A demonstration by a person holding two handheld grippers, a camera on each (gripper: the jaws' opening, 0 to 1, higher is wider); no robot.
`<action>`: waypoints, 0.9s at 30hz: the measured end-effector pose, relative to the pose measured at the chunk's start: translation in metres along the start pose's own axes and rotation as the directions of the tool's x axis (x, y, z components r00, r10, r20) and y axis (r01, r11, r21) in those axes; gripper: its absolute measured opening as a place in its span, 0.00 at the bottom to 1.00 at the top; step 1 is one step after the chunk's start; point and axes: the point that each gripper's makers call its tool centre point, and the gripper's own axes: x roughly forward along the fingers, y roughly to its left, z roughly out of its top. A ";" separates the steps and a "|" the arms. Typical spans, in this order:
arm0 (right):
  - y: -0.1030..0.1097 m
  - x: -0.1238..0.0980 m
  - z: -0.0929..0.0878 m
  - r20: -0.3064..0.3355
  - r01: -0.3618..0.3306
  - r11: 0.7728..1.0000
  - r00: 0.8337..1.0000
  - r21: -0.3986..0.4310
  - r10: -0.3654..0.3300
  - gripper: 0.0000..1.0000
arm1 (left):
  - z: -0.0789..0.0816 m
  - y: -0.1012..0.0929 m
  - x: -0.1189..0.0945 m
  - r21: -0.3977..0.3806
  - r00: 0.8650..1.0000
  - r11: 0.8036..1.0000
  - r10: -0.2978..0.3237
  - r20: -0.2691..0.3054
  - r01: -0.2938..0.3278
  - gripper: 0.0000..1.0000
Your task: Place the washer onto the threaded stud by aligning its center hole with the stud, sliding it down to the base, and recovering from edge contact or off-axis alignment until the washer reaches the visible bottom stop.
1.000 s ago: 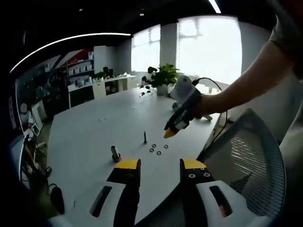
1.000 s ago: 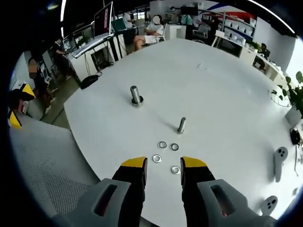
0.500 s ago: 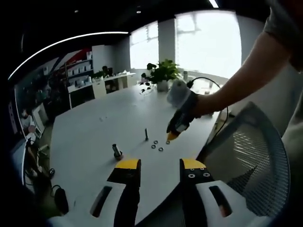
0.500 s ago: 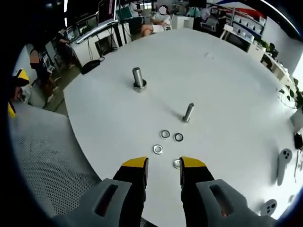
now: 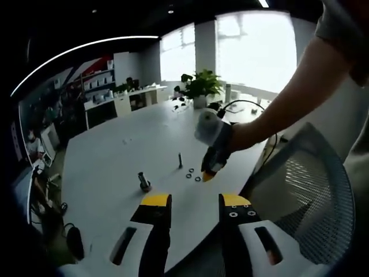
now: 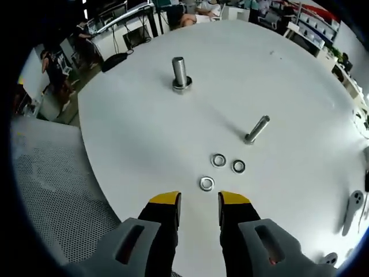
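Right gripper (image 6: 199, 203) jaws parted, empty, poised just short of a washer (image 6: 207, 183) on the bench (image 6: 132, 138); left gripper (image 5: 192, 203) jaws also parted, empty

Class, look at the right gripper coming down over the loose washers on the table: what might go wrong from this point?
1. The washers lie flat on the white table, so the right gripper may scrape or flick one instead of lifting it.
2. Two more washers sit close by and could get knocked.
3. The thin stud appears slanted in the right gripper view, so the hole may catch its edge.
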 end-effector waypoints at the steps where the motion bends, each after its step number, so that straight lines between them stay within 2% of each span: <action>1: 0.000 0.002 -0.001 -0.006 -0.003 1.000 1.000 0.003 0.003 0.28 | 0.000 0.000 0.000 -0.001 1.000 1.000 0.000 -0.001 0.000 0.31; 8: -0.009 0.013 -0.003 -0.046 0.003 1.000 0.999 -0.008 -0.003 0.28 | -0.003 0.000 0.001 0.005 1.000 1.000 0.004 -0.014 -0.004 0.31; 19: -0.006 0.018 0.000 -0.072 -0.008 0.999 0.997 -0.041 0.005 0.28 | -0.004 0.000 0.002 0.021 1.000 1.000 0.012 -0.025 -0.011 0.31; 21: -0.007 0.020 0.002 -0.078 -0.008 0.997 0.997 -0.073 0.002 0.28 | -0.004 0.001 0.002 0.021 1.000 1.000 0.013 -0.025 -0.013 0.31; 25: -0.009 0.020 0.002 -0.092 -0.006 0.997 0.996 -0.079 -0.001 0.26 | -0.006 0.001 0.002 0.019 0.999 1.000 0.012 -0.033 -0.011 0.31; 27: -0.010 0.020 0.001 -0.106 0.000 0.988 0.994 -0.153 -0.016 0.25 | -0.006 0.001 0.002 0.024 0.999 1.000 0.011 -0.034 -0.010 0.31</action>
